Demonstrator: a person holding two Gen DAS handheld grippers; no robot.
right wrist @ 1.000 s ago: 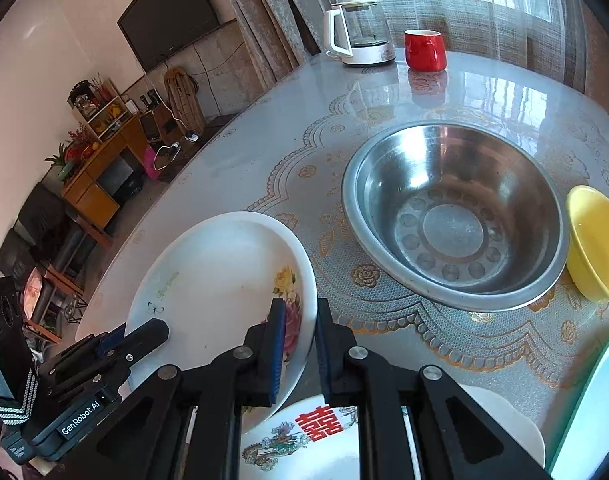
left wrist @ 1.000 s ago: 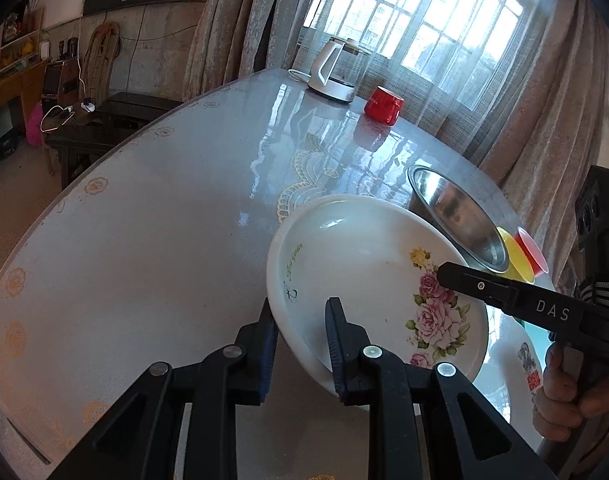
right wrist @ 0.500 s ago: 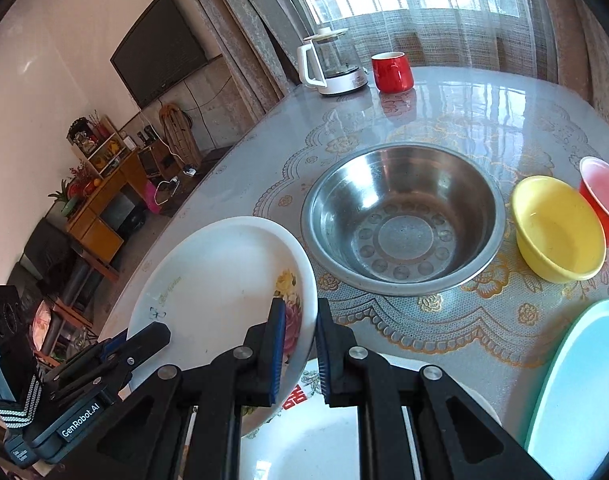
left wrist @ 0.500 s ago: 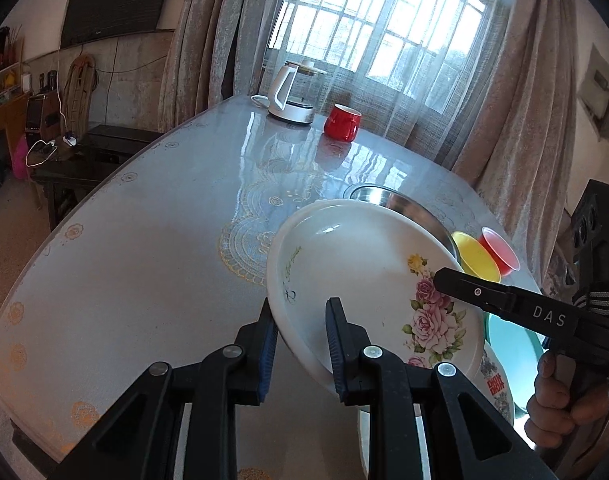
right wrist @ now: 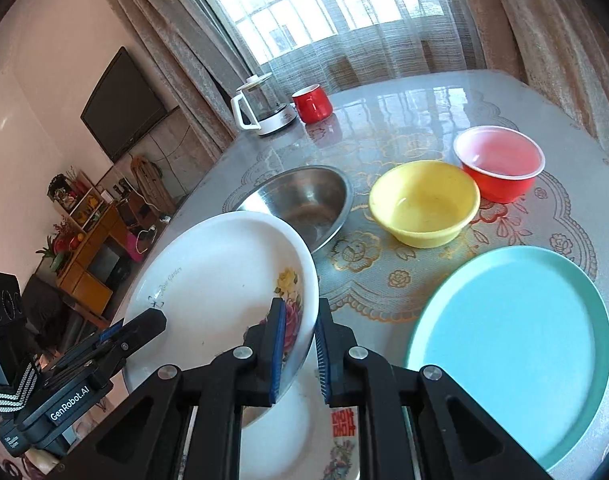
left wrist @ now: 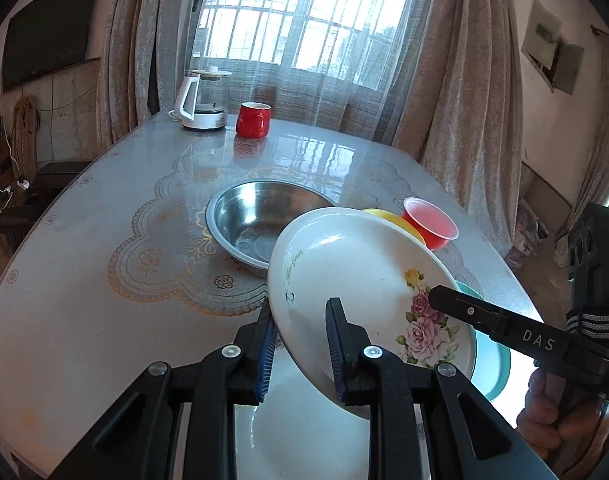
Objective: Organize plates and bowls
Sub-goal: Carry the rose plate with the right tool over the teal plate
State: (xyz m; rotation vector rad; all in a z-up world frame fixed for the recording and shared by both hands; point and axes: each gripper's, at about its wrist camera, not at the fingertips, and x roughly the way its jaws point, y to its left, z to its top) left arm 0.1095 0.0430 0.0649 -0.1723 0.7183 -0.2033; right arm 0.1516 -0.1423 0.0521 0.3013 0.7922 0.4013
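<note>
Floral plate carried in the air between two grippers, over the table's near edge.

The left gripper [left wrist: 300, 344] and right gripper [right wrist: 298, 346] each pinch opposite rims of the tilted floral plate [left wrist: 356, 276] above a white plate [right wrist: 304, 432], beside the teal plate [right wrist: 512, 344]. If either narrow rim grip slips or the hands drift apart, it could drop and chip both.

Black hand-held gripper [left wrist: 300, 344], blue pads [left wrist: 264, 356]

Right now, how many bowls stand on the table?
3: steel bowl left, partly behind the lifted floral plate; yellow bowl in the middle; red bowl right.
</note>
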